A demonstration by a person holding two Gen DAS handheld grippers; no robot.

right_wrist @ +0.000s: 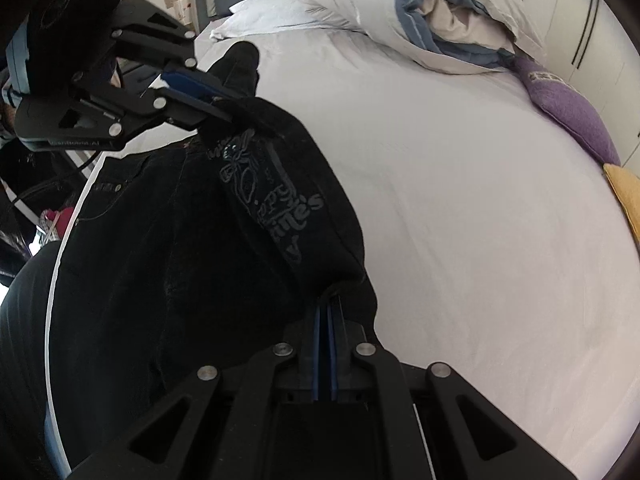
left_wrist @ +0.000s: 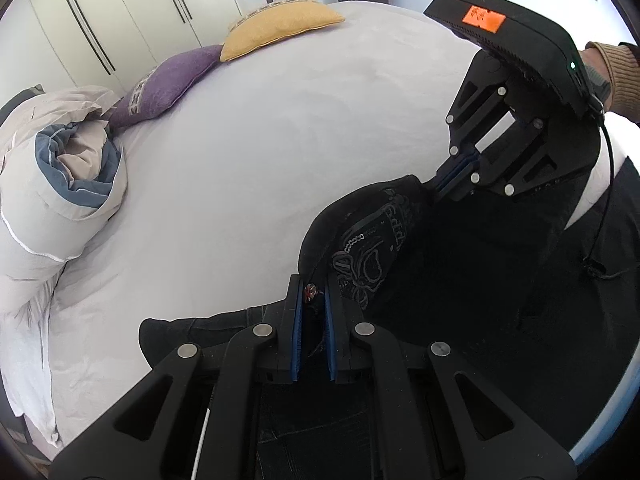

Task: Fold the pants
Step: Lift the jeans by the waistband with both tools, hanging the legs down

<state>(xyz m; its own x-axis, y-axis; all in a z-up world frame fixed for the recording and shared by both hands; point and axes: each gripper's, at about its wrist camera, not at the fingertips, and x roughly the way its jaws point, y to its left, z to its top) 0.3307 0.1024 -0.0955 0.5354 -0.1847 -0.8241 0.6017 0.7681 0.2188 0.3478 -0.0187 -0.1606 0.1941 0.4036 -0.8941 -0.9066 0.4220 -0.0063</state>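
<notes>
The black pants (left_wrist: 460, 280) with a pale embroidered pocket design (left_wrist: 368, 252) are held up over the bed (left_wrist: 280, 140), a raised edge stretched between both grippers. My left gripper (left_wrist: 314, 300) is shut on one end of that edge; it also shows in the right wrist view (right_wrist: 216, 96). My right gripper (right_wrist: 328, 312) is shut on the other end, and it shows in the left wrist view (left_wrist: 436, 188). The rest of the pants (right_wrist: 160, 260) hangs down towards the bed's near edge.
The bed is covered by a white sheet (right_wrist: 480, 220). A rolled white and blue duvet (left_wrist: 68, 168) and white pillows (right_wrist: 280, 12) lie at its head. A purple cushion (left_wrist: 168, 84) and a yellow cushion (left_wrist: 276, 24) lie along the far side, by white wardrobe doors (left_wrist: 120, 8).
</notes>
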